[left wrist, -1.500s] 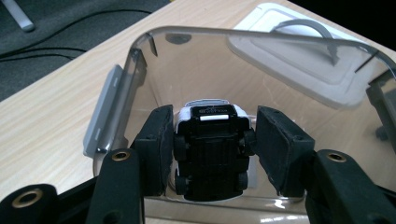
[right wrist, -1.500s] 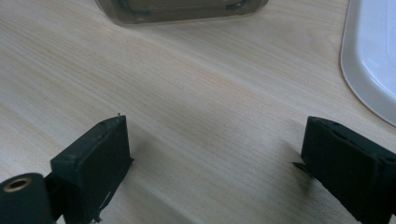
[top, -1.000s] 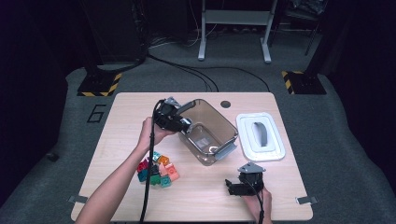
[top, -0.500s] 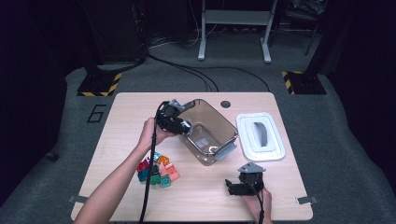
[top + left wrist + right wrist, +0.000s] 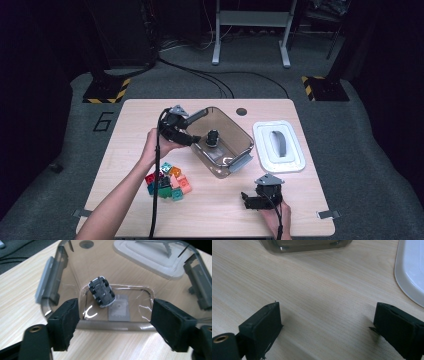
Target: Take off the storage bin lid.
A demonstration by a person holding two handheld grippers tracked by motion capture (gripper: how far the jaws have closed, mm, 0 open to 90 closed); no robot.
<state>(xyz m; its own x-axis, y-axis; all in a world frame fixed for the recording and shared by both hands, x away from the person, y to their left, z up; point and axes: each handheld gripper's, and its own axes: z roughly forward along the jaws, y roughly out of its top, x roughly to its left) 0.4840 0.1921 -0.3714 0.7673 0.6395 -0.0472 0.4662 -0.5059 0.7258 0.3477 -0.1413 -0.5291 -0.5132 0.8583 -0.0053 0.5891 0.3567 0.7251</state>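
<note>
A clear plastic bin (image 5: 239,150) stands mid-table. A small dark toy car (image 5: 213,137) lies on its floor. In the left gripper view the car (image 5: 101,291) is wheels-up beyond the bin's near rim (image 5: 110,325). My left gripper (image 5: 196,128) hovers at the bin's left rim, open, jaws spread either side of the car's line with nothing between them (image 5: 116,320). My right gripper (image 5: 247,199) rests low near the table's front edge, open over bare wood (image 5: 327,327).
The white bin lid (image 5: 278,146) lies right of the bin, and its edge (image 5: 412,272) is close to my right gripper. A pile of several coloured blocks (image 5: 167,181) sits front-left of the bin. The bin's corner (image 5: 304,246) lies ahead of the right gripper.
The left gripper has shifted slightly at the bin's rim. The toy car now lies loose on the bin's floor. The right gripper has not moved.
</note>
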